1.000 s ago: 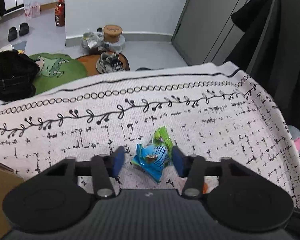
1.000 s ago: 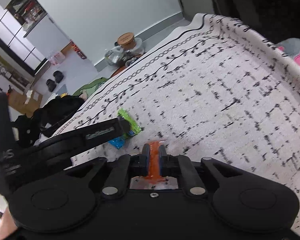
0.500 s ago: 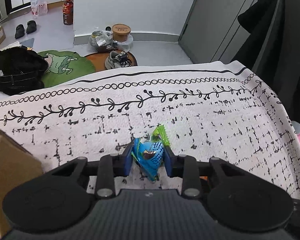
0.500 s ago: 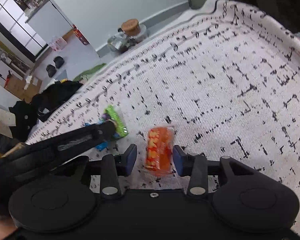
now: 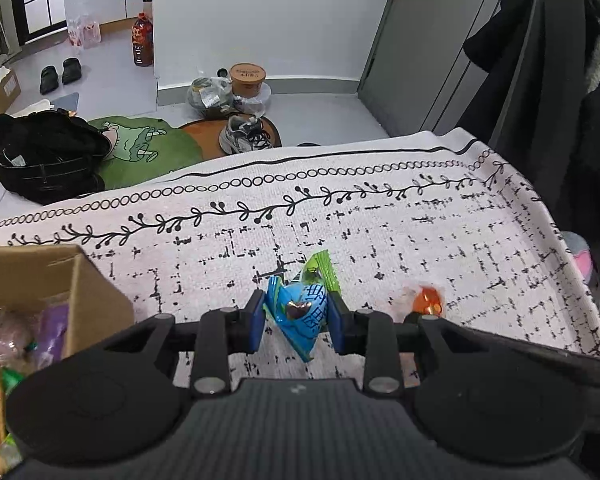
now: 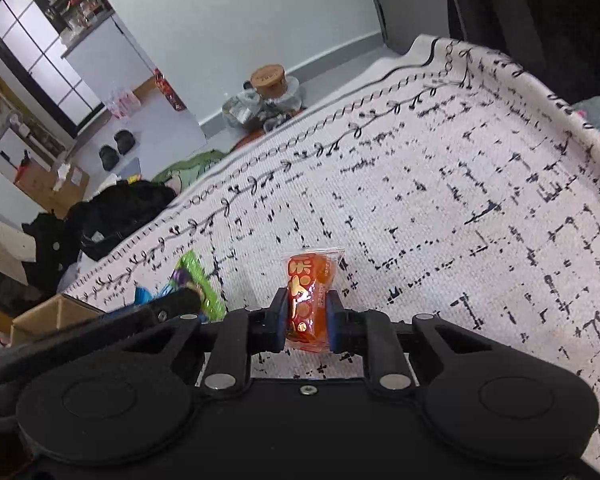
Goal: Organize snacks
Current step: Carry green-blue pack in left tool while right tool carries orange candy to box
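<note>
Blue-green snack packet (image 5: 300, 312) clamped between left claw (image 5: 298, 320) pads; orange packet (image 6: 308, 300) pinched in right claw (image 6: 307, 320).

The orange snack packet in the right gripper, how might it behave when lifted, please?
The orange packet is glossy film, so it may slip between the right gripper's pads. It bulges past the jaws, so it is probably soft and light. Its flat sealed end should flop rather than roll.

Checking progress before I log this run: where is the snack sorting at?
Done: several snacks sit in the cardboard box. In hand: left gripper clamps the blue-green packet; right gripper clamps the orange packet. Left: both need boxing; no other loose snacks show on the cloth.
</note>
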`<action>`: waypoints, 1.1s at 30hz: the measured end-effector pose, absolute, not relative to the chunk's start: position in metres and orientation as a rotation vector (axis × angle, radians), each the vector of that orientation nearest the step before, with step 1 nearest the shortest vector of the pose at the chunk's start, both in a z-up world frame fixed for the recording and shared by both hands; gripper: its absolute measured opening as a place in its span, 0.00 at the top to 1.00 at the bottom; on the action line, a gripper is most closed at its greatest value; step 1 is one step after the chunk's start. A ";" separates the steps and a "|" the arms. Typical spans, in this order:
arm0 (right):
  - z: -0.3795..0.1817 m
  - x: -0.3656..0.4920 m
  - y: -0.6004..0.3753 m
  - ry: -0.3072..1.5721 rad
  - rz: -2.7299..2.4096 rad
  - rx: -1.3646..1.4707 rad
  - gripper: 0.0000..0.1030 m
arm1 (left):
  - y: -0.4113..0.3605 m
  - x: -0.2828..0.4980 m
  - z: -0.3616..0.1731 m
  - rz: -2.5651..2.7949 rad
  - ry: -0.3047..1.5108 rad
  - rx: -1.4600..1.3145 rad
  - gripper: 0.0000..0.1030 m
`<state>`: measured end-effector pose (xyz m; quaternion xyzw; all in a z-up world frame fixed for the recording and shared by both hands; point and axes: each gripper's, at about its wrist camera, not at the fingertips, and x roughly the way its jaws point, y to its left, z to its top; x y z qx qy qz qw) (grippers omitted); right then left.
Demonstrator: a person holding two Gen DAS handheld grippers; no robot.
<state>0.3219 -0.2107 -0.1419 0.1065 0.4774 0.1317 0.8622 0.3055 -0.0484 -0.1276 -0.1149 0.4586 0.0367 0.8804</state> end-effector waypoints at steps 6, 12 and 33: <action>-0.124 0.308 -0.219 0.973 0.256 0.235 0.82 | -0.059 0.286 -0.109 0.060 0.950 -0.236 0.70; -0.101 0.288 -0.217 0.930 0.259 0.232 0.82 | -0.056 0.265 -0.086 0.045 0.927 -0.237 0.70; -0.055 0.222 -0.162 0.848 0.312 0.165 0.82 | -0.010 0.197 -0.034 0.051 0.853 -0.219 0.70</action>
